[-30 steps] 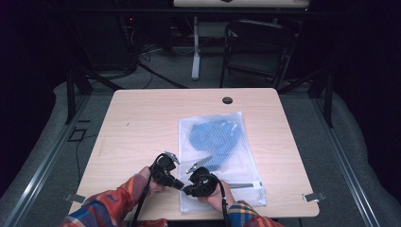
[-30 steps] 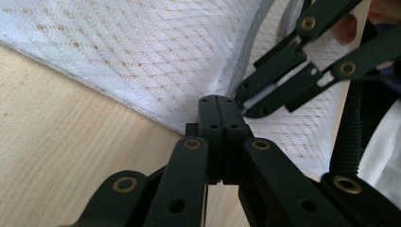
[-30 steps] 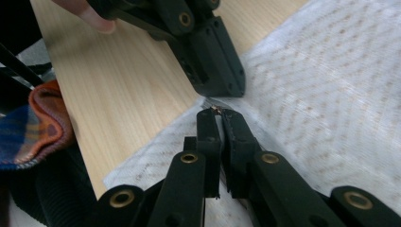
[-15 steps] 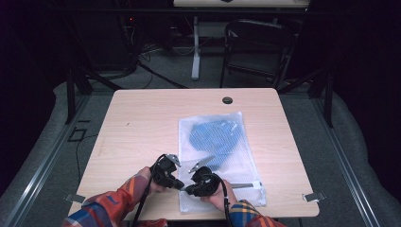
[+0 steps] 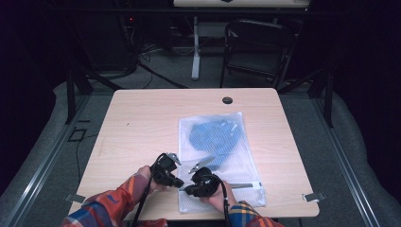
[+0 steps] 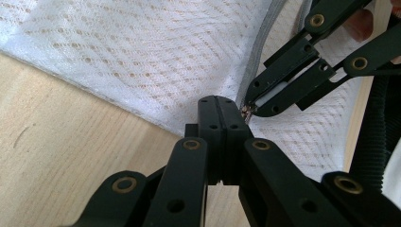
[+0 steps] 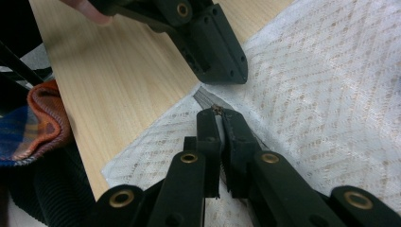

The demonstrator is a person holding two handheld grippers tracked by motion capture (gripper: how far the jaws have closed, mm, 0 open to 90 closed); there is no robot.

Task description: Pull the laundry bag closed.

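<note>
a white mesh laundry bag (image 5: pixel 222 161) with a crumpled blue garment (image 5: pixel 213 139) inside lies flat on the pale wooden table (image 5: pixel 142 123), towards the right of its middle, its long side running away from the person; the near end of the bag reaches close to the table's front edge

both hands in plaid orange-and-blue sleeves (image 5: pixel 106 208) come in from the near edge and meet at the bag's near left corner; the left tongs (image 5: pixel 178 182) sit at the bag's left border, and the right tongs (image 5: pixel 187 188) lie just beside them over the mesh, the two tips almost touching

in the left gripper view the left tongs (image 6: pixel 220 101) are pressed together with no gap between the jaws, their tip resting at the edge of the white mesh where it meets the wood; whether cloth is caught between them i cannot tell; the right tongs (image 6: pixel 248 111) come in there from the upper right, pinching a small brownish zipper pull (image 6: pixel 246 111) at the end of the grey zipper tape (image 6: pixel 260 56)

in the right gripper view the right tongs (image 7: pixel 218 111) are closed on that small metal pull at the end of the grey zipper line, and the left tongs (image 7: pixel 236 78) come down from above, shut, onto the bag's corner just beyond it
</note>
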